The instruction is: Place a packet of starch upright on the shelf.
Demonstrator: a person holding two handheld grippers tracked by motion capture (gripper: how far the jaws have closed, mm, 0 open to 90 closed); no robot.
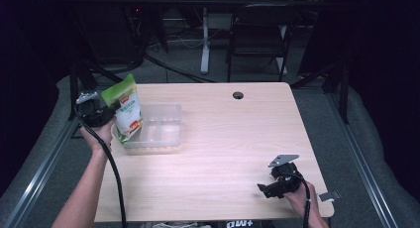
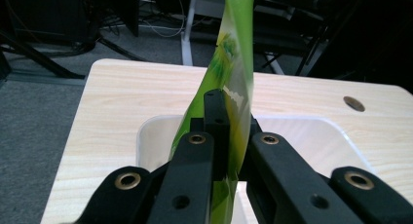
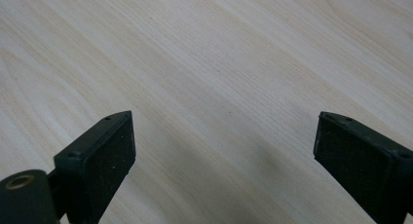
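A green and white snack pouch (image 1: pixel 125 106) stands tilted over the left end of a clear plastic tray (image 1: pixel 166 131) on the wooden table. My left gripper (image 1: pixel 105 115) is shut on the pouch's edge; in the left gripper view the pouch (image 2: pixel 229 63) rises edge-on from between the jaws, with my left gripper (image 2: pixel 228 136) pinching it above the tray (image 2: pixel 311 136). My right gripper (image 1: pixel 265 189) rests near the table's front right, open. In the right gripper view, my right gripper (image 3: pixel 224 151) has its pads wide apart over bare wood.
The table (image 1: pixel 223 139) has a cable hole (image 1: pixel 238 95) at the back. A folding chair (image 1: pixel 257 34) and a white desk leg (image 1: pixel 205 39) stand beyond the far edge. A small grey clip (image 1: pixel 329 195) lies at the front right corner.
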